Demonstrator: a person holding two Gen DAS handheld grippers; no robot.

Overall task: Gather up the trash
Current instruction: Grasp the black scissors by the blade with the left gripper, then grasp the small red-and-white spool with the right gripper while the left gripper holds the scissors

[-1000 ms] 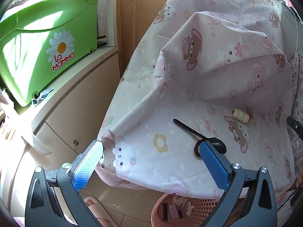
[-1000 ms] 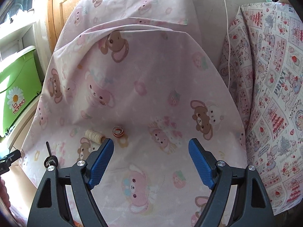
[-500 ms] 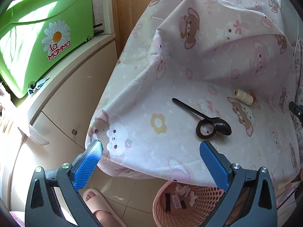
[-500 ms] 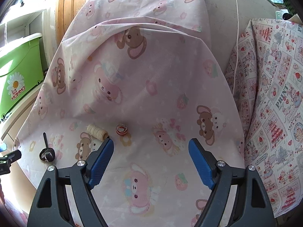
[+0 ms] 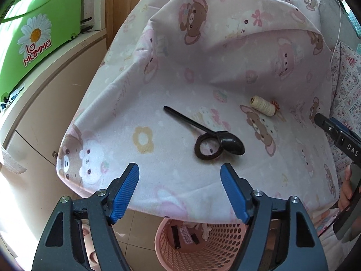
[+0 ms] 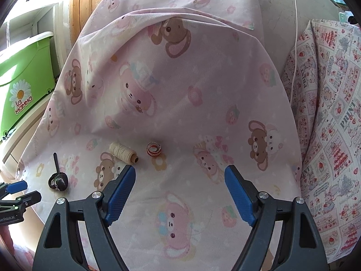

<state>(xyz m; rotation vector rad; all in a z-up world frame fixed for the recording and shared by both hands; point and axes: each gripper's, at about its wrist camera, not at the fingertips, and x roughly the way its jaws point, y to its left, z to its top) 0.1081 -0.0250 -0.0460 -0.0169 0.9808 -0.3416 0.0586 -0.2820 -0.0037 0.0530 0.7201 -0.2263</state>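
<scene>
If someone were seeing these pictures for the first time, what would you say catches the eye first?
Most likely the pink bear-print cloth spread across both views, with a black plastic spoon lying on a dark brown hair ring near its front edge. Beyond them lie a cream spool of thread and a small red-and-white ring, while a bright green plastic box glows at the left.

Both views are brightly lit by daylight entering from the left. Glare is seen on the green bin. Edges are bent and darkened by fisheye distortion; focus is sharp.
</scene>
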